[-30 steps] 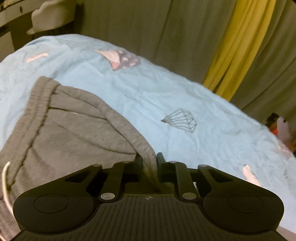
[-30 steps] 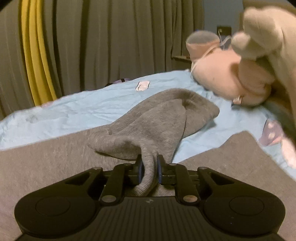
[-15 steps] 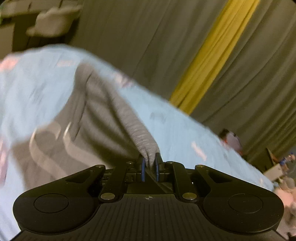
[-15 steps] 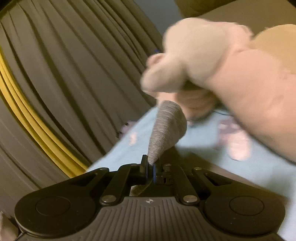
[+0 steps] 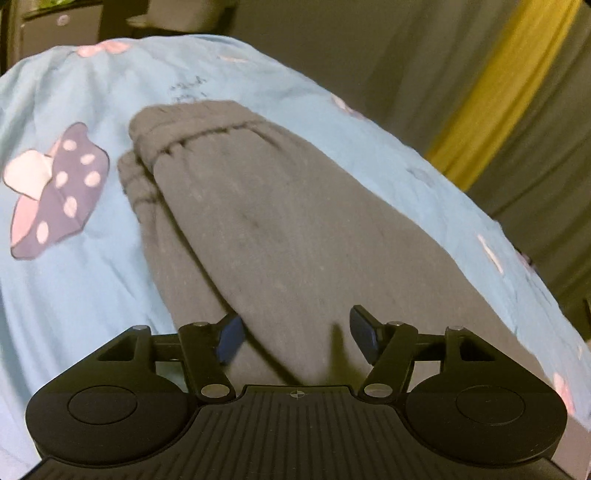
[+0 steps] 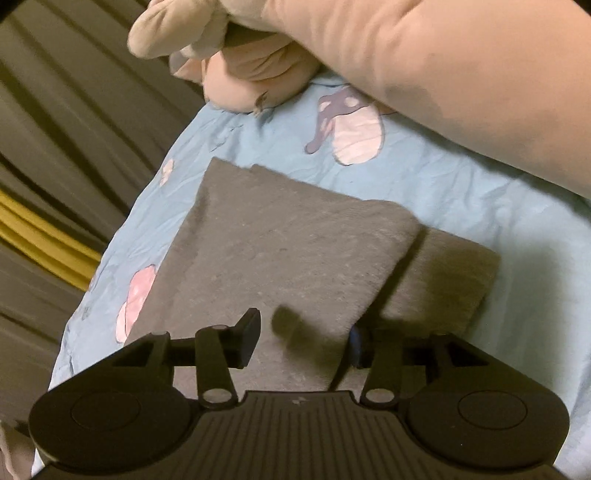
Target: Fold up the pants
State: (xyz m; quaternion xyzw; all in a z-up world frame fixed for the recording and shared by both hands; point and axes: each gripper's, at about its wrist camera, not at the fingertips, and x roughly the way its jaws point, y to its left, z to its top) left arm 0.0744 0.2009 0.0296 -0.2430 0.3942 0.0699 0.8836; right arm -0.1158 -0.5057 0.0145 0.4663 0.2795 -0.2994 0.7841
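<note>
Grey pants (image 5: 280, 229) lie on the light blue bed sheet (image 5: 66, 280), one leg laid over the other, the elastic waistband (image 5: 192, 136) at the far end. My left gripper (image 5: 297, 334) is open and empty just above the cloth. In the right wrist view the pant legs (image 6: 295, 251) lie flat, the upper layer's hem offset from the lower layer (image 6: 447, 280). My right gripper (image 6: 303, 339) is open and empty over the cloth near the hems.
The sheet (image 6: 480, 192) has mushroom prints (image 5: 55, 192). A big pink plush toy (image 6: 424, 70) lies on the bed beyond the hems. Grey curtains (image 5: 369, 44) with a yellow strip (image 5: 498, 88) hang behind the bed. Dark furniture (image 5: 55, 26) stands far left.
Both grippers were shut on pant cloth and carried it across; now both have opened and let go, and the pants lie folded lengthwise on the sheet.
</note>
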